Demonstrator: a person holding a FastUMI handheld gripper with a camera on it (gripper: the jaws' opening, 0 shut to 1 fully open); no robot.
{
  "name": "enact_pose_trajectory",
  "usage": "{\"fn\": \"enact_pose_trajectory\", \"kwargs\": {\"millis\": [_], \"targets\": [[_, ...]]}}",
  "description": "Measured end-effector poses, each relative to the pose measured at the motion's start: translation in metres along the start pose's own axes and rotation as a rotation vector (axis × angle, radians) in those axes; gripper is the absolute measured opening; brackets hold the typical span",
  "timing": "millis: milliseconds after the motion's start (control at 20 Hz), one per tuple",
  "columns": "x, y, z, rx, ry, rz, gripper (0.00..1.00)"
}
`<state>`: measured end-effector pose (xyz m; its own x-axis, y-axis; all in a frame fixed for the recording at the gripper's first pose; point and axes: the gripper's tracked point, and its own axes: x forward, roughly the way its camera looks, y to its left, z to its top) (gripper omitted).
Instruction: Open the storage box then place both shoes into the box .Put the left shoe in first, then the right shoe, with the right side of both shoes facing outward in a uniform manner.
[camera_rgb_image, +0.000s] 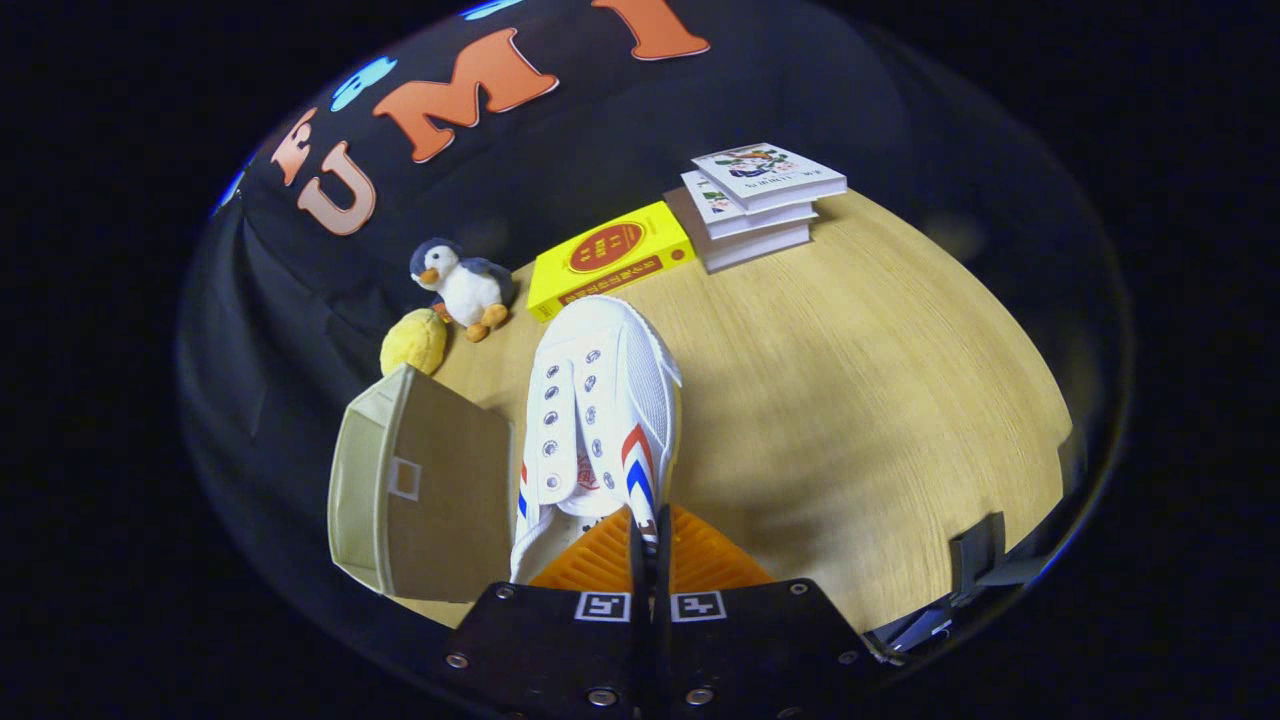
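Note:
A white canvas shoe (600, 410) with red and blue chevron stripes on its side hangs in the air above the wooden table (850, 420), toe pointing away from me. My gripper (648, 540) is shut on the shoe's heel collar, the two fingers pressed nearly together on it. Just left of the shoe stands the beige storage box (420, 490), its flat panel with a small square window turned toward the shoe. The box's inside is hidden from me.
Beyond the box lie a yellow plush ball (414, 342) and a plush penguin (462, 288). A yellow book (608, 258) and a stack of several books (758, 200) sit at the table's far side. The table's edge runs close on the right.

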<state>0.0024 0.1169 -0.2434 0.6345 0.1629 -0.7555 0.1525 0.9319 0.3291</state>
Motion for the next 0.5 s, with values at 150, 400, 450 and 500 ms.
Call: {"fn": "enact_pose_trajectory", "kwargs": {"millis": [150, 400, 450, 500], "targets": [[-0.010, 0.052, 0.004, 0.006, -0.018, 0.056, 0.00], [-0.026, 0.126, 0.010, -0.009, -0.048, 0.115, 0.00], [-0.028, 0.140, 0.009, -0.007, -0.052, 0.124, 0.00], [-0.029, 0.152, 0.008, -0.006, -0.052, 0.132, 0.00]]}}
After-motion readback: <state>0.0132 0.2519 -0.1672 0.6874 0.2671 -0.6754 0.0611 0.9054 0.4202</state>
